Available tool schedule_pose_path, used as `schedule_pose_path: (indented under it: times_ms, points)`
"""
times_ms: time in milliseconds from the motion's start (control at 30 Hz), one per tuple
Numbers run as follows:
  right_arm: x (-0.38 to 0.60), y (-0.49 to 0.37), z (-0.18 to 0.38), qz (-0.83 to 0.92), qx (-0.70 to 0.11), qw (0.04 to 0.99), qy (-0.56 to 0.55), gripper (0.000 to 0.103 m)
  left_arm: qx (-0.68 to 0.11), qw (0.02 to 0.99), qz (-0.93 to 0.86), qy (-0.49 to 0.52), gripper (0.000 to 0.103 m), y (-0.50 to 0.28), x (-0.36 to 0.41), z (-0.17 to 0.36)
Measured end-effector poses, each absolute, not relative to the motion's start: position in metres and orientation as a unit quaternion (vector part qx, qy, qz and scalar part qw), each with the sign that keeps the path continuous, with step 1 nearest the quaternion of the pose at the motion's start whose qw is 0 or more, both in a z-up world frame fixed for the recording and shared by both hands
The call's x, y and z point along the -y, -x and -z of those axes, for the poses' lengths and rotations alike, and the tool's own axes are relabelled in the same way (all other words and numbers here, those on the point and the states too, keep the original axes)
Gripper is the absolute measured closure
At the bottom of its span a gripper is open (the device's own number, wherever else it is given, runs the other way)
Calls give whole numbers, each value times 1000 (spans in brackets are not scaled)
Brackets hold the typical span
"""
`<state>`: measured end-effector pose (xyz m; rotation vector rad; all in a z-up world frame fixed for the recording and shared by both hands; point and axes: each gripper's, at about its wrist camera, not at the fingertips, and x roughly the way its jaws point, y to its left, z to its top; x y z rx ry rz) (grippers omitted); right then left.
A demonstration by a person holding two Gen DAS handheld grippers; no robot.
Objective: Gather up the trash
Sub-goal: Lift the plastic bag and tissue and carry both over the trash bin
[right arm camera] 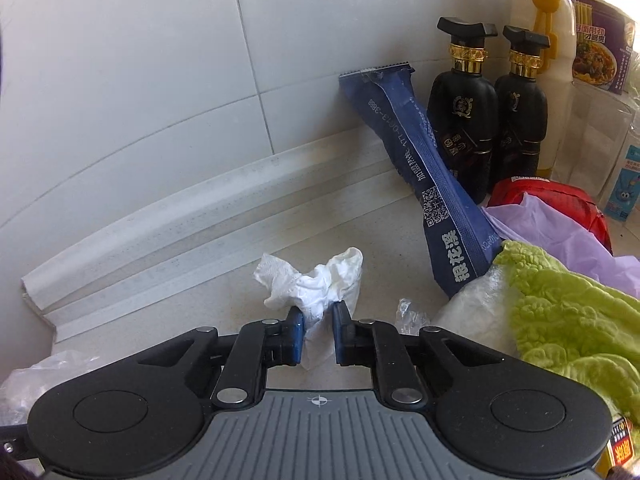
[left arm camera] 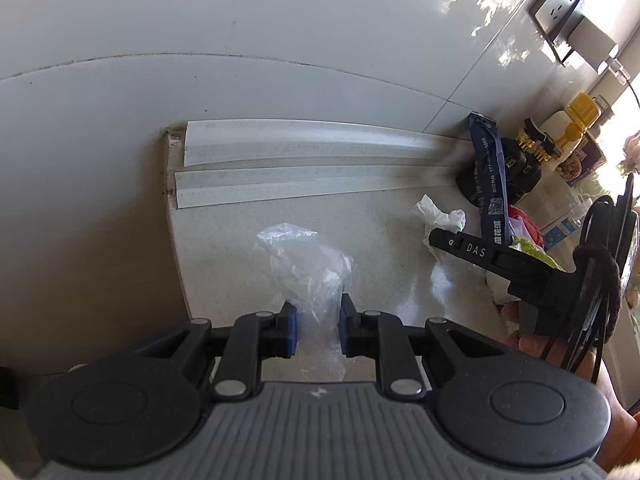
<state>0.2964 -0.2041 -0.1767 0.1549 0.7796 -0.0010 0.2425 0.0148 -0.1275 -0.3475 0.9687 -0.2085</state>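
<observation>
Taking the blue packet that leans against the tiled wall as the marker, everything here sits on a pale speckled counter.

Farthest left of the packet, two white trim strips lie along the foot of the wall. Nearer, still well left of the packet, the left gripper has its blue pads pressed together on a clear crumpled plastic bag — the bag bulges above the jaws and a tail of film shows below them.

Closer to the packet, just to its left and in front of it, lies a crumpled white tissue. The right gripper is clamped on the tissue's lower fold, the paper pinched between the two pads while the rest of it rests on the counter. In the left wrist view that gripper's black finger reaches in from the right beside the same tissue.

At the packet's foot a scrap of clear film lies on the counter. Right of the packet stand two black bottles with gold collars; in front of them are a red wrapper, a lilac bag and green leafy cabbage — touching the packet's lower end.
</observation>
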Motion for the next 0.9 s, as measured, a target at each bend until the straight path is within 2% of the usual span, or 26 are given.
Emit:
schedule_pose_path:
  times_ms: [367, 900]
  points:
    - [202, -254, 150, -27, -360, 925, -116, 90, -451, 871, 104, 161, 85, -224, -31, 120]
    - [118, -191, 146, -90, -371, 919, -100, 90, -446, 879, 62, 155, 85, -172, -91, 124]
